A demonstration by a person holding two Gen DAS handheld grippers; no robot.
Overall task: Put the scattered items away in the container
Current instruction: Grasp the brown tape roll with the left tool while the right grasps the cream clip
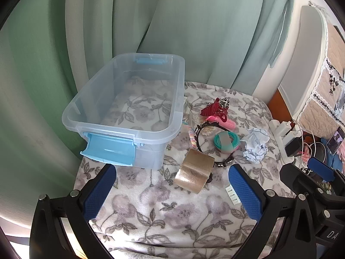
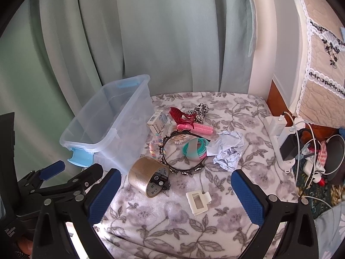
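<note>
A clear plastic bin [image 1: 176,90] [image 2: 112,133] with blue latches stands empty at the left on a floral blanket. Scattered right of it lie a brown tape roll [image 1: 195,173] [image 2: 146,178], a black studded headband [image 1: 199,145] [image 2: 183,169], a teal ring [image 1: 226,142] [image 2: 196,149], crumpled paper [image 1: 256,145] [image 2: 228,149], a red hair claw [image 1: 212,109] [image 2: 181,114], a pink roller [image 2: 201,127] and a white clip [image 2: 197,199]. My left gripper [image 1: 172,185] is open, just short of the tape roll. My right gripper [image 2: 175,190] is open, above the white clip.
A small box [image 2: 158,120] and cotton swabs [image 2: 180,139] lie beside the bin. Green curtains hang behind. A white power strip with chargers and cables [image 2: 284,142] sits at the blanket's right edge, with clutter beyond. A small black toy car [image 2: 160,179] rests against the tape.
</note>
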